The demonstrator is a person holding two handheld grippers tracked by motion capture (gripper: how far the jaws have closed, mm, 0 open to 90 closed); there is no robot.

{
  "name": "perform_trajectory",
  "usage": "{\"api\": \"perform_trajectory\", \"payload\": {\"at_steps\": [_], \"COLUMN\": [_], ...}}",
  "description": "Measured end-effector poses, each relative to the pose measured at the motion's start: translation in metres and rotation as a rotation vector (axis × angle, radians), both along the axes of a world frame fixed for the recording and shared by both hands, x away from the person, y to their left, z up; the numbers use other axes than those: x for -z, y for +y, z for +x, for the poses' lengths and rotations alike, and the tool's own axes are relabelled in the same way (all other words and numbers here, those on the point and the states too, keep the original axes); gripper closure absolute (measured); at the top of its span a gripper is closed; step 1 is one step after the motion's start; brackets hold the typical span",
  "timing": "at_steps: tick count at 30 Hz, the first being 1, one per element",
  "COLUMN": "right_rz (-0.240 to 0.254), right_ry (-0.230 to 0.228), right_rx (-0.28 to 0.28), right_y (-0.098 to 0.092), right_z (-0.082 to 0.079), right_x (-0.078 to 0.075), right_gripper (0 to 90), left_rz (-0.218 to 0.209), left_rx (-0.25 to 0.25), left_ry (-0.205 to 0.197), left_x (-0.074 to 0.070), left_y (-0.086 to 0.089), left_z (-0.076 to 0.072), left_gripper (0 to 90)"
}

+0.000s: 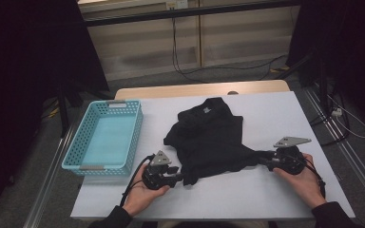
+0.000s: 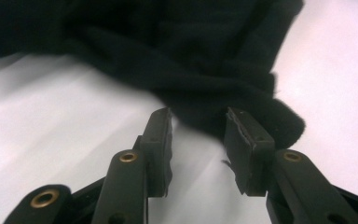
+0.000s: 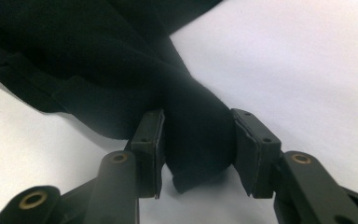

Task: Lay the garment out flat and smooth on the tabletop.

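On the white table, mid-way between both hands, we have a black T-shirt lying crumpled, neck end toward the far edge, w/ a small pale tag at the collar — too small to read, so no brand or writing we can make out.

Right gripper: a bunched corner of the shirt fills the gap and both pads press on it, so it's clenched on cloth. In the high view that corner is drawn out toward the right hand.

Left gripper: jaws stand parted; a fold of the shirt's hem lies just beyond the tips, brushing the right-hand pad at most, w/ bare table showing in the gap. We'd call it released, not yet gripping.

Risks, as we judge them:
1. Left closes short and pinches nothing or just 1 thin edge, which slips once pulled.
2. Right's hold is a thick wad; a hard tug could drag the whole shirt sideways instead of spreading it.

Teal basket sits at the left, empty, well apart from the shirt.
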State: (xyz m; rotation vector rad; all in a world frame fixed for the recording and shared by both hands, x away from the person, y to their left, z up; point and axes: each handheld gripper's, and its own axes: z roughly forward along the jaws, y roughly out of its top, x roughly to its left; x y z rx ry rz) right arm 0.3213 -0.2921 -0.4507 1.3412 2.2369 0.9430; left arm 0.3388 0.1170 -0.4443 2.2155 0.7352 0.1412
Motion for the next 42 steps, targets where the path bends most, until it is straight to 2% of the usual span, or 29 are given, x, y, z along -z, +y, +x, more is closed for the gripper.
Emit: {"api": "perform_trajectory", "payload": {"at_steps": [3, 6, 10, 12, 14, 17, 20, 26, 30, 35, 39, 40, 42], "right_rz": [0.001, 0.001, 0.002, 0.003, 0.007, 0.019, 0.031, 0.046, 0.061, 0.043, 0.035, 0.028, 0.018], "right_ry": [0.004, 0.004, 0.008, 0.006, 0.001, -0.017, -0.048, -0.087, -0.115, -0.067, -0.033, -0.024, -0.013], "right_rx": [-0.001, -0.002, 0.0, -0.002, -0.002, 0.006, 0.008, 0.011, -0.033, -0.082, -0.092, -0.094, -0.093], "right_y": [0.0, 0.0, 0.0, 0.001, 0.0, -0.002, -0.004, -0.007, -0.005, 0.001, 0.004, 0.004, 0.005], "right_z": [0.0, 0.0, 0.001, 0.001, 0.001, 0.0, -0.003, -0.007, -0.01, -0.008, -0.002, 0.0, 0.002], "right_x": [0.001, 0.001, 0.001, 0.001, 0.0, -0.003, -0.007, -0.013, -0.016, -0.01, -0.002, 0.001, 0.003], "right_gripper": [56.2, 56.3, 56.3, 56.0, 55.2, 54.4, 53.1, 52.8, 60.9, 64.6, 60.7, 59.4, 58.4], "left_rz": [-0.004, 0.022, 0.025, 0.005, 0.012, 0.022, 0.044, 0.043, 0.035, 0.04, 0.072, 0.078, 0.07], "left_rx": [0.012, 0.031, 0.041, 0.041, 0.052, 0.059, 0.065, 0.023, -0.022, -0.051, -0.07, -0.08, -0.103], "left_ry": [-0.007, -0.009, -0.013, 0.016, 0.013, 0.02, 0.014, 0.01, 0.007, 0.014, 0.007, -0.006, 0.0], "left_x": [0.0, 0.004, 0.006, 0.007, 0.007, 0.005, 0.004, -0.004, -0.01, -0.012, -0.013, -0.014, -0.016], "left_y": [-0.011, -0.021, -0.024, -0.023, -0.025, -0.024, -0.017, 0.001, 0.021, 0.037, 0.046, 0.047, 0.051], "left_z": [0.002, 0.004, 0.003, 0.003, 0.001, 0.001, 0.001, -0.003, -0.003, -0.004, -0.007, -0.007, -0.005], "left_gripper": [61.9, 62.2, 63.9, 69.7, 77.9, 85.1, 86.8, 87.4, 87.6, 87.6, 87.6, 87.6, 87.6]}}
